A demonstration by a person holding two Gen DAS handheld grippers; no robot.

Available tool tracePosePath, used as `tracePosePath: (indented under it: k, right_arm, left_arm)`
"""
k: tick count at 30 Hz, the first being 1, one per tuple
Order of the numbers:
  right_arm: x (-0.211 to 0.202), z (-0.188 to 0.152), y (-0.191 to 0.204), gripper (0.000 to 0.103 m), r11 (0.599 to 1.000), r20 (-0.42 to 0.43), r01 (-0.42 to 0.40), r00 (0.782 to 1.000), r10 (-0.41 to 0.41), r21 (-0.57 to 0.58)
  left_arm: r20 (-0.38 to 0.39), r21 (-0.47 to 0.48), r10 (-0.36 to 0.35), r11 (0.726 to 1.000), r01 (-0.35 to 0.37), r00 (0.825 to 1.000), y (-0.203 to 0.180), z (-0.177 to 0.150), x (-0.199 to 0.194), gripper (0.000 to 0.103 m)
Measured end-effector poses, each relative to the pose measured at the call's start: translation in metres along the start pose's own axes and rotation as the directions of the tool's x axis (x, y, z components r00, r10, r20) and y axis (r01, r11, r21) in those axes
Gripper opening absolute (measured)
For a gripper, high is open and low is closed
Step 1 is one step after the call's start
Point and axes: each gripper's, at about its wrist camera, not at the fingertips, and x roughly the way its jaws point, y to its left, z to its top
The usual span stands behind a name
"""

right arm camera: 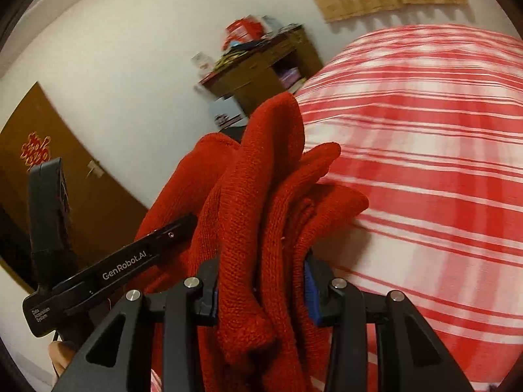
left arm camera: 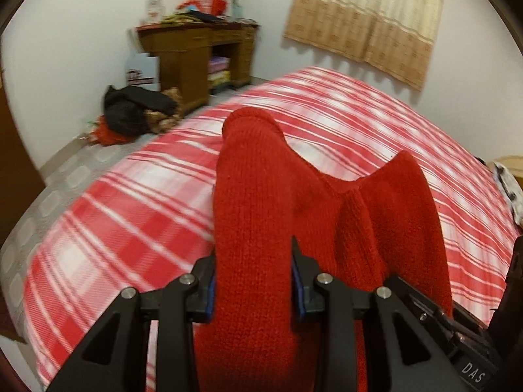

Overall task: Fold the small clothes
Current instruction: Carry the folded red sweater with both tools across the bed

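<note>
White-walled bedroom, seen through two fisheye wrist views, both blurred.

Bed: covered in a red-and-white plaid spread; fills the centre and right of the left wrist frame and the right half of the right wrist frame.

Wooden desk: upper left of the left wrist frame, against the wall, its top piled with red and mixed items too blurred to name.

Dark heap of clothing: on the floor in front of the desk, at left centre.

Beige curtain: upper right, hanging on the wall behind the bed.

Brown door: left of the right wrist frame, bearing a red-and-gold ornament.

Red knitted garment: centre of both frames, lifted above the bed, bunched into upright folds with two peaks in the left wrist view and several overlapping layers in the right wrist view.

Left tongs: lower centre, black with blue pads, pinching a thick fold of the red knit between them. This same tool appears at lower left of the right wrist frame, marked "GenRobot.AI".

Right tongs: lower centre, black with blue pads, pinching several gathered layers of the same garment.
</note>
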Motion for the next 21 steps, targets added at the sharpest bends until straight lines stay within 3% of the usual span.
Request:
tracePosePath:
  k: [7,13,21]
  right_arm:
    - [0.058,0.009,0.036,0.040,0.995,-0.037,-0.094,0.995,0.094,-0.014]
    - [0.100,0.018,0.050,0.040,0.990,-0.060,-0.141,0.988,0.139,-0.029]
    - [0.151,0.017,0.045,0.040,0.991,-0.126,-0.098,0.988,0.086,-0.092]
  left_arm:
    - [0.027,-0.078,0.088,0.993,-0.086,0.996,0.057,0.013,0.004,0.036]
    - [0.040,-0.101,0.163,0.982,-0.158,0.986,0.080,0.023,0.017,0.036]
    - [-0.017,-0.154,0.202,0.967,-0.202,0.979,0.098,0.014,0.046,0.036]
